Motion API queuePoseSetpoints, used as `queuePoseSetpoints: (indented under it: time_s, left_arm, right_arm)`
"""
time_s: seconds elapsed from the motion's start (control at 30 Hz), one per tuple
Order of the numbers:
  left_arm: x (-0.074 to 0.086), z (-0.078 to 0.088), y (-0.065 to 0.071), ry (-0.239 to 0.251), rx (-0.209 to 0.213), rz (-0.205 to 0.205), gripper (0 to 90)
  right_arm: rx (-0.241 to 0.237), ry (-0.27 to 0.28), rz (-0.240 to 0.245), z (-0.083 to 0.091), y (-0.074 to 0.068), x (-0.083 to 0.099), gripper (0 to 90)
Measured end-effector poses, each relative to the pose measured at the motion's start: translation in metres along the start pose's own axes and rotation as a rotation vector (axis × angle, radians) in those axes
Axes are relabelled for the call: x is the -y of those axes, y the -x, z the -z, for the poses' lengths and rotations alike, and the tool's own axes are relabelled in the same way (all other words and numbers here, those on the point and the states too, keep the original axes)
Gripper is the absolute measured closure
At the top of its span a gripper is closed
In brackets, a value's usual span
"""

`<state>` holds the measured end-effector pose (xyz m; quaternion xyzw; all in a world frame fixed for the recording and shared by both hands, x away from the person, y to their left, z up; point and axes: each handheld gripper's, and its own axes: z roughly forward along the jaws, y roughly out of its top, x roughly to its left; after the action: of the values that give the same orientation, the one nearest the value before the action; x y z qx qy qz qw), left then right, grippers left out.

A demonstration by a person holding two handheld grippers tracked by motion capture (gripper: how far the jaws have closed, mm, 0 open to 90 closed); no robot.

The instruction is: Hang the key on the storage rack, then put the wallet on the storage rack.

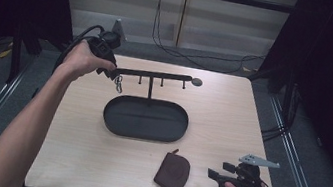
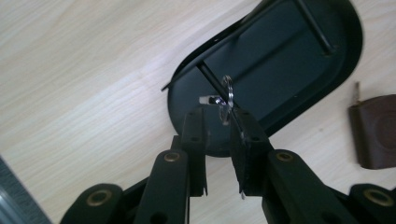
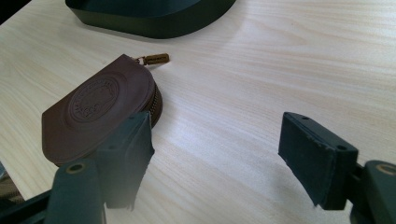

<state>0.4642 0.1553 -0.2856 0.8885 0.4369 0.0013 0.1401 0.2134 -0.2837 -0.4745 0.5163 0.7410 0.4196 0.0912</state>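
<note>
Risk begins near you: your right gripper (image 1: pixel 220 174) rests with jaws wide and empty just beside the brown pouch (image 1: pixel 172 172), nearer to you than the black tray (image 1: pixel 114 121), so a careless move can push it. Beyond the tray, your left gripper (image 2: pixel 218 125) pinches the key ring (image 2: pixel 227 99) narrowly at the rack bar's (image 1: pixel 157 76) end; it may slip into the tray.

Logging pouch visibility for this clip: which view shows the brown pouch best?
The right gripper view: the brown pouch is close, showing its embossed emblem, zipper and pull tab. The high view shows it small on the table; the left gripper view catches its edge.
</note>
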Motion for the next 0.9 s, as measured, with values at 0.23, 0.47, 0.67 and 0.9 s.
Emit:
queuePoseSetpoints:
  time_s: [0.23,0.47,0.67,0.9]
  left_arm:
    - [0.029,-0.003,-0.004,0.123,0.008,0.04,68.7]
    - [0.062,-0.004,-0.02,0.194,0.027,0.057,56.9]
    - [0.092,-0.005,-0.024,0.258,0.022,0.039,41.4]
    - [0.115,-0.017,-0.021,0.359,0.009,0.045,36.0]
  right_arm:
    - [-0.002,-0.007,-0.004,0.0,0.0,0.0,26.1]
    - [0.005,-0.01,-0.004,-0.002,0.0,0.0,26.1]
    - [0.005,-0.015,-0.006,-0.002,0.0,-0.001,26.1]
    - [0.006,-0.011,-0.012,-0.002,0.001,0.0,25.4]
